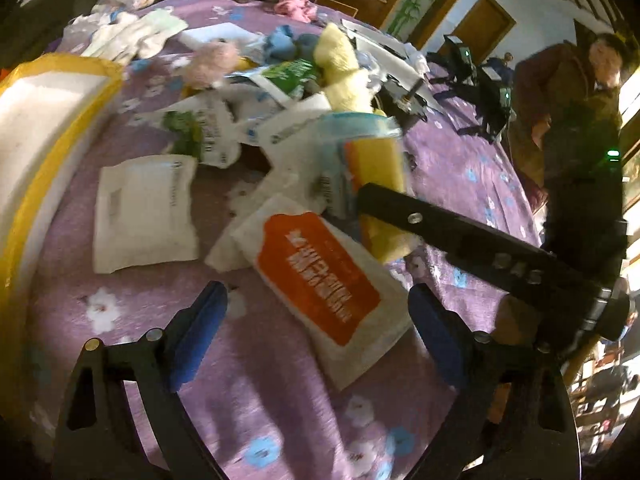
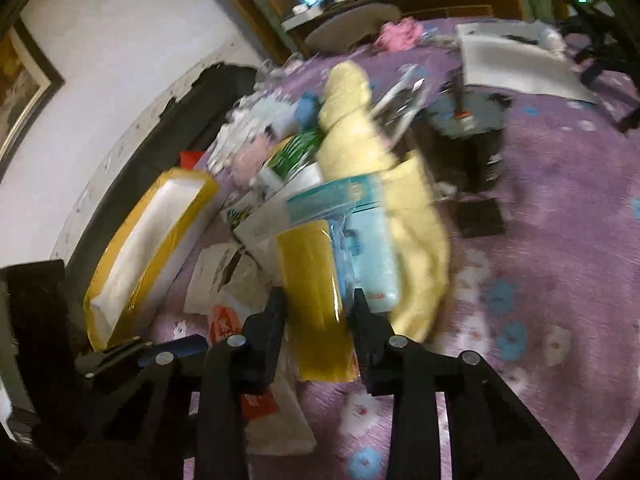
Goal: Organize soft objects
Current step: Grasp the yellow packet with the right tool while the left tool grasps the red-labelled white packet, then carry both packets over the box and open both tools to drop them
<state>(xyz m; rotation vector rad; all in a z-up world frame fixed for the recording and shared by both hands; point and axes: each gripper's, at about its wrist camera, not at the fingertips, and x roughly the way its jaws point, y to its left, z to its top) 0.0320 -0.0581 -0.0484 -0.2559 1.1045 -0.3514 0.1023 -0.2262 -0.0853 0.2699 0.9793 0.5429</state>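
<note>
My right gripper [image 2: 318, 300] is shut on a yellow packet [image 2: 316, 292] wrapped in clear plastic with a pale blue part [image 2: 372, 248], held above the purple bedspread [image 2: 560, 200]. The same packet [image 1: 378, 160] shows in the left wrist view with the right gripper's black finger [image 1: 400, 208] across it. My left gripper [image 1: 316, 300] is open and empty, its blue pads [image 1: 200, 328] on either side of a white pack with an orange label [image 1: 320, 276]. A pale yellow towel [image 2: 360, 128] lies behind in the pile.
A yellow-edged white foam box [image 1: 36, 120] stands at the left. White packs [image 1: 144, 212], green-printed bags [image 1: 292, 76], a pink plush [image 1: 212, 60], blue cloths [image 1: 284, 44] and white boards [image 2: 516, 60] litter the bed. A person [image 1: 572, 92] sits at the right, with black camera gear [image 1: 488, 96] beside them.
</note>
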